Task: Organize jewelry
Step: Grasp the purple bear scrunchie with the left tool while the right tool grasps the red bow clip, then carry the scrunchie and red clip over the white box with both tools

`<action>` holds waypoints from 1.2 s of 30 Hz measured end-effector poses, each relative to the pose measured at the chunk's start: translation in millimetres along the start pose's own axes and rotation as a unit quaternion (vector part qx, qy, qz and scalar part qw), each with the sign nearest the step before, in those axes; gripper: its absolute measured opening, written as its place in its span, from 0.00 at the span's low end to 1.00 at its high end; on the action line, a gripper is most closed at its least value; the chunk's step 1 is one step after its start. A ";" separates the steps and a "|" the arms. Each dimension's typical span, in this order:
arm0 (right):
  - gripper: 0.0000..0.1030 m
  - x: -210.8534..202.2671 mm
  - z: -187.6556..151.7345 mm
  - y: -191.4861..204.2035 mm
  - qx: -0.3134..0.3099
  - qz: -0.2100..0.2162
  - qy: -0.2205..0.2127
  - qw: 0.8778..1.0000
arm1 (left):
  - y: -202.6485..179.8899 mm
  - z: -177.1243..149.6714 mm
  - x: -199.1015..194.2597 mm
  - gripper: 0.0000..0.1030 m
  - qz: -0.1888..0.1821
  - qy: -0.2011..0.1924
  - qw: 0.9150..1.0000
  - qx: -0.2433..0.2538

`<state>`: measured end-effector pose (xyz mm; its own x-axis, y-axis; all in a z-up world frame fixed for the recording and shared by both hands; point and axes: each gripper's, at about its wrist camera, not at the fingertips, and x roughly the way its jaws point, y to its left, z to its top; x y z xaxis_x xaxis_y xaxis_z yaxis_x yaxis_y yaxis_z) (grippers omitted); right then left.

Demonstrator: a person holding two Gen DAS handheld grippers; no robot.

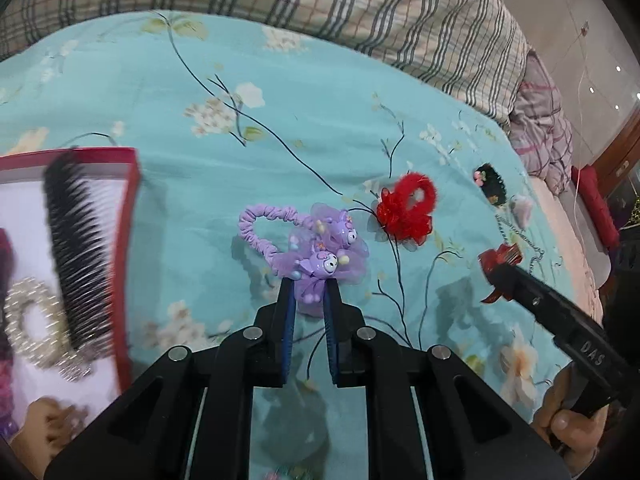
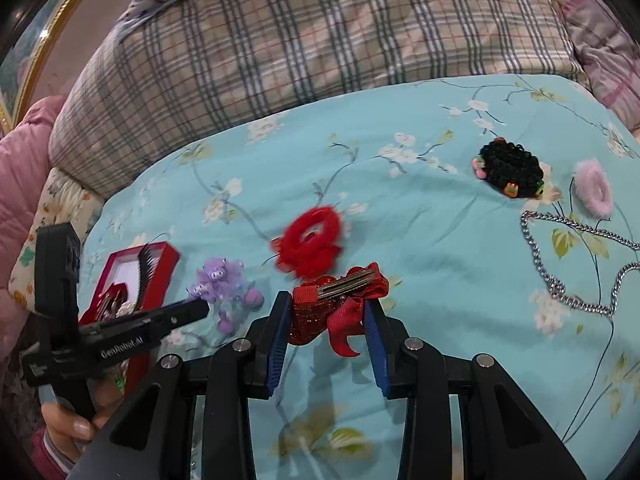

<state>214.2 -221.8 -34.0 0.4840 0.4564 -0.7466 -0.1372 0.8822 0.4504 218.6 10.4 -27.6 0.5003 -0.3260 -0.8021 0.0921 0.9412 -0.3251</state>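
Between the blue-padded fingers of the left gripper, a purple hair tie with cartoon charms is pinched by its gauzy bow, low over a turquoise floral bedspread. The right gripper is closed on a red glitter bow clip, its metal clasp facing up. Just to the left, a red-rimmed box is seen, already holding a black comb and a pearl ring-shaped piece. A red scrunchie, a black beaded tie, a pink fluffy tie and a silver chain remain on the bedspread. Both holds should probably be kept firm and the pieces carried over the rim before release. "GenRobot.AI" is printed on the left gripper; "DAS" is read on the right one.
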 end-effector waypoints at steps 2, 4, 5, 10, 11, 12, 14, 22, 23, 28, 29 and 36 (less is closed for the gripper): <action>0.35 -2.8 -3.0 5.4 -0.002 0.006 0.001 1.000 | 2.9 -2.7 -11.7 0.11 0.002 -0.007 1.000 -0.002; 0.35 -5.5 -6.5 13.1 -0.007 0.011 0.001 1.000 | 6.5 -6.3 -24.4 0.11 0.003 -0.014 1.000 -0.005; 0.35 -6.1 -8.6 15.8 -0.008 0.012 0.002 1.000 | 8.4 -7.7 -29.3 0.11 0.005 -0.017 1.000 -0.007; 0.35 -7.4 -16.2 33.7 -0.016 0.023 0.007 1.000 | 20.5 -17.9 -54.9 0.11 0.010 -0.029 0.999 -0.016; 0.35 -7.4 -17.7 37.3 -0.018 0.025 0.009 0.999 | 23.6 -19.8 -59.3 0.11 0.010 -0.031 0.999 -0.019; 0.35 -7.6 -19.3 41.1 -0.020 0.028 0.010 0.999 | 27.4 -22.3 -64.9 0.11 0.012 -0.035 0.999 -0.022; 0.35 -8.4 -22.2 48.7 -0.024 0.032 0.011 0.999 | 32.6 -26.9 -74.1 0.11 0.016 -0.041 0.999 -0.025; 0.35 -8.9 -29.9 76.6 -0.034 0.054 0.018 0.998 | 55.3 -46.8 -106.0 0.11 0.024 -0.058 0.997 -0.053; 0.35 -8.9 -30.8 80.0 -0.035 0.058 0.019 0.998 | 58.0 -49.7 -110.2 0.11 0.025 -0.061 0.996 -0.055; 0.35 -4.6 -36.5 109.6 -0.054 0.082 0.027 0.995 | 75.9 -62.7 -133.9 0.11 0.032 -0.077 0.994 -0.072; 0.35 -3.2 -37.7 116.1 -0.058 0.088 0.029 0.994 | 79.3 -65.0 -137.8 0.11 0.035 -0.079 0.994 -0.074; 0.35 2.2 -46.1 155.5 -0.082 0.118 0.039 0.989 | 103.8 -79.0 -162.5 0.11 0.056 -0.096 0.990 -0.090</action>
<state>154.1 -78.3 11.9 0.3539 0.6545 -0.6681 -0.3796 0.7534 0.5369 78.8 154.1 29.4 0.6551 -0.1809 -0.7336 -0.1199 0.9337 -0.3373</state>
